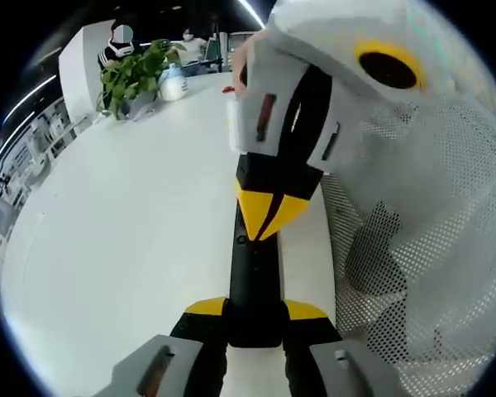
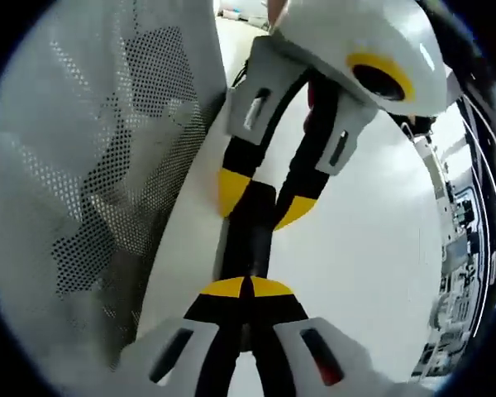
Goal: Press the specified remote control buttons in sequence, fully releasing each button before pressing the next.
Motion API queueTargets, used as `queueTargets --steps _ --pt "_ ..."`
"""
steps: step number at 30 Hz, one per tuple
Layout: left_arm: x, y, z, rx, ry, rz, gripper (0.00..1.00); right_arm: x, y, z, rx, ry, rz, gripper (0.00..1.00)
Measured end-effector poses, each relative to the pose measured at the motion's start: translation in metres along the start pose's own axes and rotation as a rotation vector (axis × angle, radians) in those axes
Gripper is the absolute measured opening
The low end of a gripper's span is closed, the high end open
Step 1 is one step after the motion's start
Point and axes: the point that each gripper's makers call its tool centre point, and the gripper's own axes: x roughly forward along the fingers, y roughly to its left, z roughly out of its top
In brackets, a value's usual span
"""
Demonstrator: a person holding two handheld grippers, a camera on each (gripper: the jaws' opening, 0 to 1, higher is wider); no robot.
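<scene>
Left gripper view: left gripper (image 1: 255,310) rose from the bottom edge, yellow-tipped fingers (image 1: 207,308) clenched on the near end of the remote (image 1: 252,273) — a slim black bar seen edge-on, buttons not discernible. The remote ran straight up the view to the right gripper (image 1: 269,211), which came in from the upper right and pinched the far end between its own yellow tips. The remote was held above the white desk (image 1: 132,231); whether it touched the surface could not be told.

A white mesh panel (image 1: 413,248) stood just beside the grippers on the right of this view. At the desk's far end sat a leafy plant (image 1: 136,78) with a white bottle (image 1: 174,83) just beside it; a person (image 1: 194,45) was beyond them.

Right gripper view: right gripper (image 2: 248,288) gripped the remote (image 2: 250,244) from below — fingers (image 2: 223,289) tight against both flanks. The left gripper (image 2: 260,198) faced it from above, tips closed on the opposite end. The mesh panel (image 2: 91,165) lay along the left of this view, the desk (image 2: 364,273) to the right.
</scene>
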Motion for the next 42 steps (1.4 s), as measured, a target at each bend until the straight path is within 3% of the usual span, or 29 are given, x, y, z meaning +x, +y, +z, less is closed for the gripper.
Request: queueTargets --steps 2,8,12,19,26,33,42 --pt "0.000 0.000 0.000 -0.004 -0.002 -0.002 0.25 0.000 0.000 0.000 -0.070 0.017 0.017 0.00" --pt "0.000 0.000 0.000 -0.009 -0.005 -0.004 0.25 0.002 -0.001 0.000 -0.095 0.042 0.072 0.00" --pt "0.000 0.000 0.001 -0.015 -0.011 -0.006 0.25 0.001 -0.002 -0.001 -0.012 0.030 0.092 0.00" --pt "0.000 0.000 0.000 -0.012 -0.010 -0.005 0.25 0.000 -0.002 -0.002 0.117 -0.048 0.013 0.00" --pt "0.000 0.001 0.000 -0.012 -0.011 -0.003 0.25 -0.001 -0.005 -0.003 0.407 -0.130 -0.025 0.00" --pt "0.000 0.000 0.000 -0.015 -0.013 -0.001 0.25 -0.001 -0.007 -0.004 0.615 -0.171 0.030 0.00" --pt "0.000 0.000 0.000 -0.016 -0.014 -0.001 0.25 0.002 -0.012 -0.006 0.678 -0.152 0.047 0.00"
